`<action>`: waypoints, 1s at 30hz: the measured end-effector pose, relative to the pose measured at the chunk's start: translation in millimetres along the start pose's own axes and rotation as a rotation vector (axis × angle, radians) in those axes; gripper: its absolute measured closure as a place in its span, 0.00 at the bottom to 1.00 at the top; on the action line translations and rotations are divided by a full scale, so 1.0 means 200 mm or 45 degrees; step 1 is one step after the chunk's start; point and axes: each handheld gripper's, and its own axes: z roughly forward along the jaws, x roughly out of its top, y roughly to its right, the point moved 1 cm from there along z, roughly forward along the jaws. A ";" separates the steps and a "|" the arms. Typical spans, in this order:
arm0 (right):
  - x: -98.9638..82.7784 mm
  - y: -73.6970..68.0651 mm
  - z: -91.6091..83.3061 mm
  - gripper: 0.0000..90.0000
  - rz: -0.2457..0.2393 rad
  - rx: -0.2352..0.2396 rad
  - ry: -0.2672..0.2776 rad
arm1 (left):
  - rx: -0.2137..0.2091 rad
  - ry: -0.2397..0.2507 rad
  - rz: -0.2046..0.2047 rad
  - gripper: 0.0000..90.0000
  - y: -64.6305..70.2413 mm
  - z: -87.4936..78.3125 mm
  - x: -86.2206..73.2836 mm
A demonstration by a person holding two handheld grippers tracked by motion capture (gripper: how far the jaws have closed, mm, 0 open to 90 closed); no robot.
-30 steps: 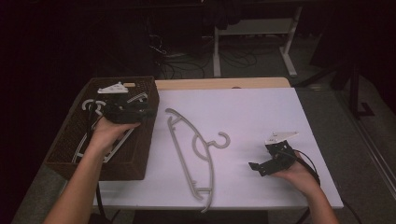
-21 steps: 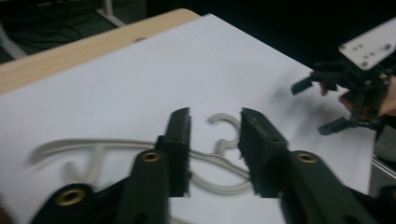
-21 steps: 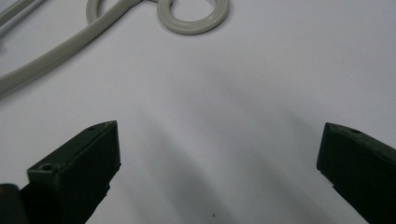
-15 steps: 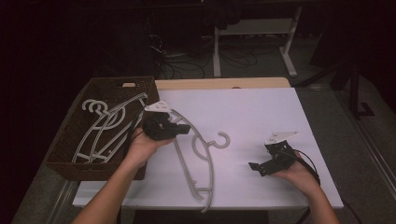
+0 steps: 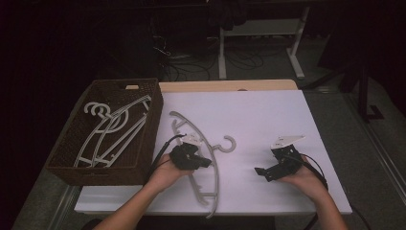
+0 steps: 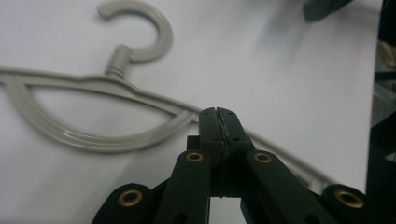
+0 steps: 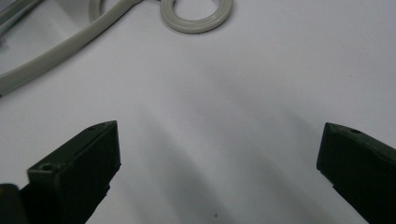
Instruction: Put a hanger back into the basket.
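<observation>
Left claw [image 6: 218,114] pinched tight, nothing between jaws, tips over arm of grey hanger [image 5: 203,158] lying mid-worktop [image 5: 268,115], right of basket [image 5: 151,129]. Right claw [image 7: 219,154] wide open, empty, resting near right. Step: reaching for hanger. Next: reopen jaws, straddle arm, clamp.

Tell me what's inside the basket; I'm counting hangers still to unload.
The basket holds a pile of grey hangers, overlapping, with two hooks showing near its far left corner. The overlap hides the exact count and anything beneath them.
</observation>
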 end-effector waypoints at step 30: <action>0.00 0.01 -0.01 0.00 0.009 -0.002 0.012 | 0.039 -0.055 0.110 1.00 0.06 0.39 0.23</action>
